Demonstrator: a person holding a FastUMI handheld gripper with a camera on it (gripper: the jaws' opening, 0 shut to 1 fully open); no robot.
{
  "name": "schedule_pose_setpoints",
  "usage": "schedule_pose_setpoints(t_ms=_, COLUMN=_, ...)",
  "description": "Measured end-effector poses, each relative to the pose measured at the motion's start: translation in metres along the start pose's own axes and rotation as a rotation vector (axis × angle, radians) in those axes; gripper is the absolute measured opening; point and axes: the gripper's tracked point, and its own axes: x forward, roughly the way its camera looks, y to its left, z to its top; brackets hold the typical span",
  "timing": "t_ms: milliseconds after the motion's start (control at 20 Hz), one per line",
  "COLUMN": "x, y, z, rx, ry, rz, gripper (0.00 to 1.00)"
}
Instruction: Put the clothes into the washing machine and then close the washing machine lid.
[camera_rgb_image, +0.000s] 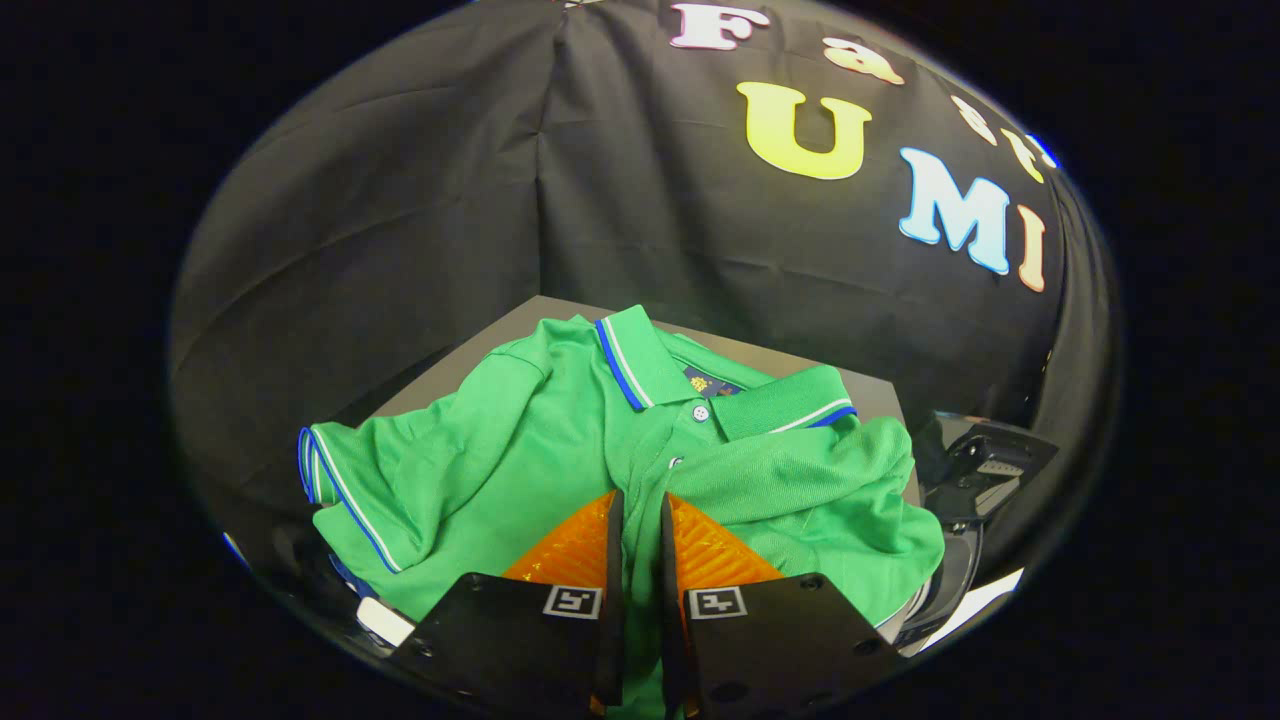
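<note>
A green polo shirt (520, 450) with blue and white trim on its collar and sleeve cuffs lies crumpled on a dark grey flat surface (560, 308). My gripper (640, 520) is over the shirt's front, just below the button placket. Its two fingers stand close together, and a narrow fold of the green cloth is pinched between them. The collar lies just beyond the fingertips, and one sleeve spreads out to the left.
To the right of the shirt, beside the grey surface, stands a black plastic part (985, 460) with a curved dark rim and a white edge (975, 605) below it. Black cloth walls close off the booth behind and on both sides.
</note>
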Motion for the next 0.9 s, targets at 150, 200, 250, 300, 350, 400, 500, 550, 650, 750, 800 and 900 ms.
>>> schedule_pose_setpoints(t_ms=150, x=-0.001, y=0.000, z=-0.003, rx=0.039, ry=-0.022, rz=0.003, gripper=0.02)
schedule_pose_setpoints(t_ms=200, x=0.000, y=0.000, z=0.000, rx=0.040, ry=-0.028, rz=0.005, gripper=0.02)
schedule_pose_setpoints(t_ms=250, x=0.000, y=0.000, z=0.001, rx=0.035, ry=-0.025, rz=0.009, gripper=0.02)
schedule_pose_setpoints(t_ms=300, x=0.000, y=0.000, z=0.003, rx=0.035, ry=-0.024, rz=0.015, gripper=0.02)
schedule_pose_setpoints(t_ms=350, x=-0.001, y=-0.001, z=0.001, rx=0.049, ry=-0.020, rz=0.022, gripper=0.02)
schedule_pose_setpoints(t_ms=400, x=-0.002, y=-0.003, z=0.001, rx=0.077, ry=-0.022, rz=0.028, gripper=0.02)
schedule_pose_setpoints(t_ms=500, x=-0.006, y=-0.003, z=0.003, rx=0.122, ry=-0.041, rz=0.040, gripper=0.02)
schedule_pose_setpoints(t_ms=550, x=-0.010, y=-0.003, z=0.007, rx=0.131, ry=-0.055, rz=0.045, gripper=0.01)
schedule_pose_setpoints(t_ms=650, x=-0.017, y=-0.006, z=0.018, rx=0.135, ry=-0.086, rz=0.058, gripper=0.01)
schedule_pose_setpoints(t_ms=750, x=-0.026, y=-0.009, z=0.031, rx=0.142, ry=-0.117, rz=0.073, gripper=0.01)
schedule_pose_setpoints(t_ms=800, x=-0.032, y=-0.011, z=0.039, rx=0.150, ry=-0.133, rz=0.080, gripper=0.01)
schedule_pose_setpoints(t_ms=900, x=-0.044, y=-0.014, z=0.052, rx=0.163, ry=-0.165, rz=0.089, gripper=0.01)
